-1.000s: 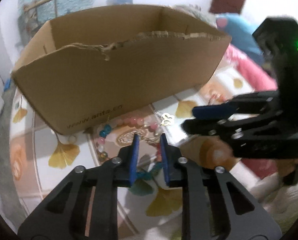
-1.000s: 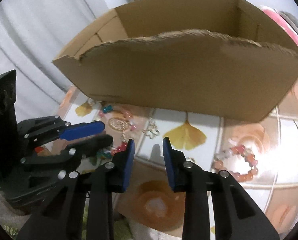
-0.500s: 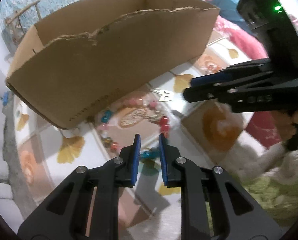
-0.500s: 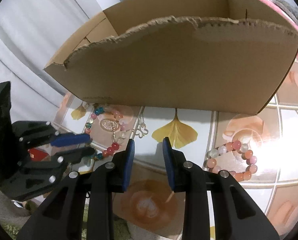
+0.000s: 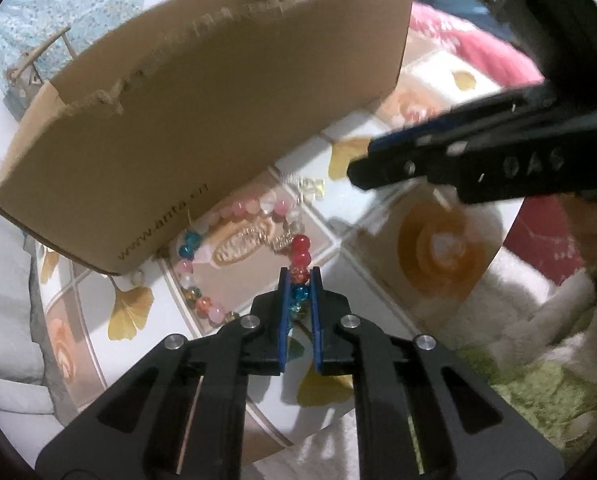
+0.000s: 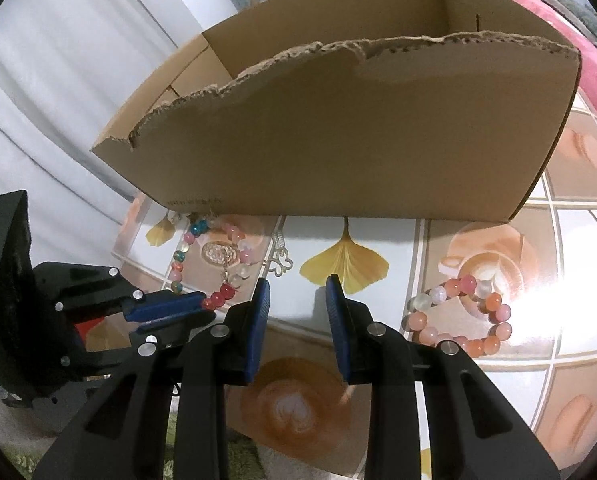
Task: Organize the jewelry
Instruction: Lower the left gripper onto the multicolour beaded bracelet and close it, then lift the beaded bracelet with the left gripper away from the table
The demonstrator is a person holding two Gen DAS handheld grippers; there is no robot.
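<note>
Your left gripper (image 5: 299, 276) points down at the multicoloured bead bracelet (image 5: 234, 264), and its jaws are closing with the near side of the loop between them: red and blue beads sit squeezed between the blue pads, which look pressed against them. That bracelet lies on the patterned cloth (image 5: 438, 248) with the ginkgo leaves and coffee cups, its far side just beside the front wall of the open cardboard box (image 5: 202, 120). Pink and white beads curve along the box side, blue and orange ones down the left, and an oval gold charm (image 5: 238, 242) lies inside the loop. A small butterfly charm (image 6: 279, 265) on a short chain lies on the cloth just to the right of the bracelet, near the box. Your right gripper (image 6: 297, 304) hovers over the cloth with its jaws parted and nothing between them; below it you see only the yellow leaf print. From the right wrist view, the second bracelet (image 6: 460, 314), of peach, pink and clear beads, lies to the right of that gripper, well apart from the first bracelet and clear of the box. The box has a ragged torn top edge, and what is inside it cannot be seen.
</note>
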